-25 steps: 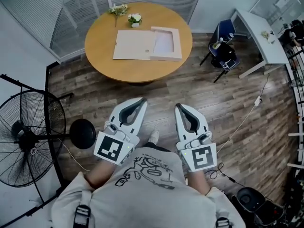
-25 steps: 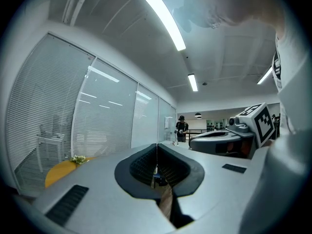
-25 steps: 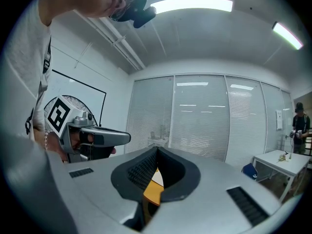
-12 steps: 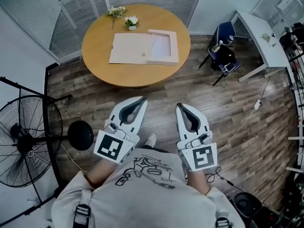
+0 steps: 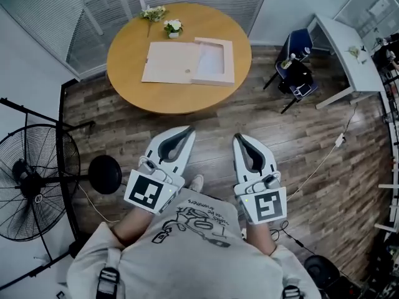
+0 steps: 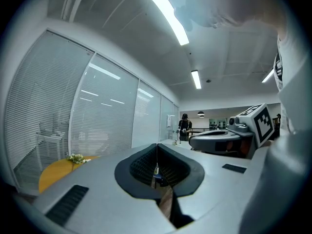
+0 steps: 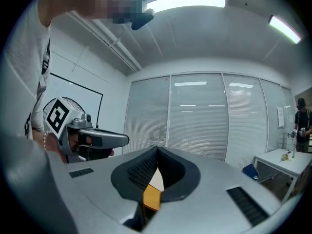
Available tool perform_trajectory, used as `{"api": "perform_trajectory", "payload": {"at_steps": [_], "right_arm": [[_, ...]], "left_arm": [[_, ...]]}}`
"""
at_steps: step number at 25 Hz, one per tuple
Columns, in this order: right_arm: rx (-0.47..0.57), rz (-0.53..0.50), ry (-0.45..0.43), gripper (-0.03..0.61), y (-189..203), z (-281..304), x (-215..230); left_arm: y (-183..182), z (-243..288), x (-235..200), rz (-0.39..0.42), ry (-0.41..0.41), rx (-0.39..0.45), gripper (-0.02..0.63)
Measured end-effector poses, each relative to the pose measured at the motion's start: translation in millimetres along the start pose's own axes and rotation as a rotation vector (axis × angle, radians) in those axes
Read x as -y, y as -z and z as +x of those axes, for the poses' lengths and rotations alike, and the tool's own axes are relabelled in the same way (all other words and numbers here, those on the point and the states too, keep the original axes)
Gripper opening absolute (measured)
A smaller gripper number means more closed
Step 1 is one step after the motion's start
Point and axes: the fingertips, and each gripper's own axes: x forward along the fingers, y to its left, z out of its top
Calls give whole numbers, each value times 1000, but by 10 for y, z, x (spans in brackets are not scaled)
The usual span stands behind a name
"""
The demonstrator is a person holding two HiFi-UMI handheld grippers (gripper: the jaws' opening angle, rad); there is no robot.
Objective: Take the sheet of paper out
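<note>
Wood-plank floor (image 5: pixel 299 148), glass-walled office. Nearest, at chest level: left gripper (image 5: pixel 186 131) & right gripper (image 5: pixel 239 137), both pointing fwd, jaws pressed together, nothing btwn them. Well ahead, a round tan wooden bench (image 5: pixel 181 98) carries a flat beige cardboard box (image 5: pixel 169 62), lying open, long axis across the view. The white sheet of paper (image 5: pixel 213 59) sits in its right-hand tray, straight ahead, prob. slightly nearer the right gripper.
</note>
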Motion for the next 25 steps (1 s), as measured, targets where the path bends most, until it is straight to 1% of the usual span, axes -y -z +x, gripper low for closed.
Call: {"api": "perform_trajectory", "payload": {"at_steps": [3, 7, 11, 19, 22, 25], "right_arm": [[-9, 3, -7, 8, 52, -7, 16], [-44, -23, -30, 8, 135, -3, 13], [-5, 10, -9, 8, 89, 24, 87], [0, 2, -18, 8, 76, 223, 158], [1, 1, -21, 9, 67, 314, 218], [2, -2, -25, 8, 78, 389, 251]], "left_arm": [[24, 18, -2, 5, -13, -1, 23], [63, 37, -28, 4, -24, -2, 23], [33, 95, -17, -1, -18, 10, 23], [13, 216, -178, -3, -23, 23, 23], [-32, 304, -237, -12, -24, 45, 20], [10, 364, -288, -5, -27, 24, 20]]}}
